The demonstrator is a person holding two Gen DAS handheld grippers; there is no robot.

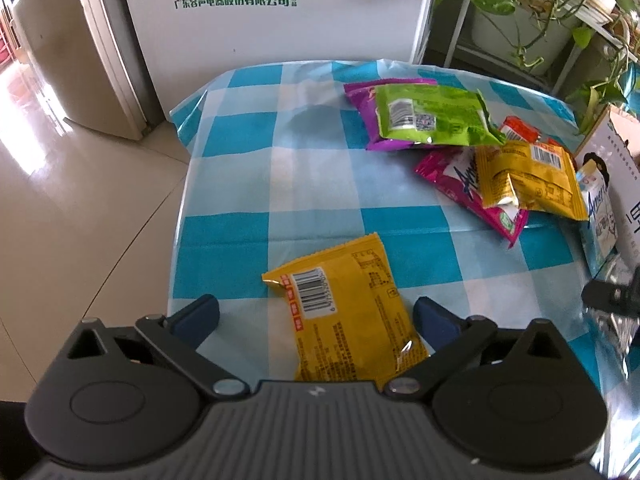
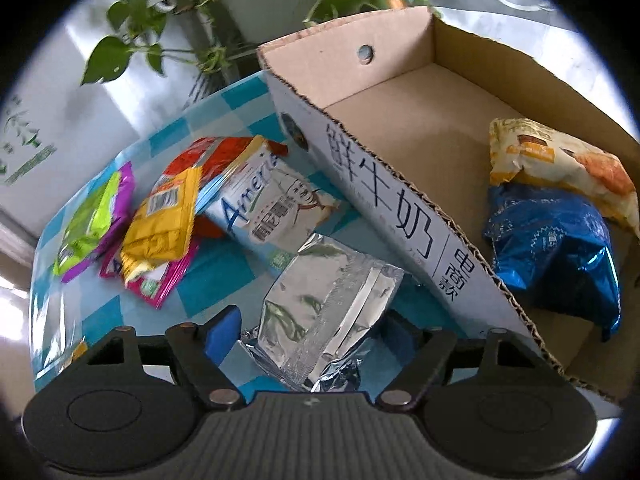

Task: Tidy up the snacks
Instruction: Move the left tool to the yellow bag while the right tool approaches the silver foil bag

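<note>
My left gripper (image 1: 316, 318) is open, its jaws on either side of a yellow snack pack (image 1: 348, 312) that lies flat on the checked tablecloth (image 1: 280, 168). My right gripper (image 2: 316, 332) is shut on a silver foil pack (image 2: 328, 312) and holds it beside the cardboard box (image 2: 384, 196). The box holds a pale yellow bag (image 2: 560, 168) and a blue foil bag (image 2: 560, 248). A pile of snacks lies on the table: a green pack (image 1: 436, 116) on a purple one, another yellow pack (image 1: 528, 178), a pink pack (image 1: 452, 180) and a white-blue bag (image 2: 276, 208).
A white fridge with green print (image 1: 240, 12) stands behind the table. Potted vines on a white rack (image 1: 540, 20) stand at the back right. The table's left edge drops to a tiled floor (image 1: 80, 200). The box side shows at the right edge of the left wrist view (image 1: 616, 168).
</note>
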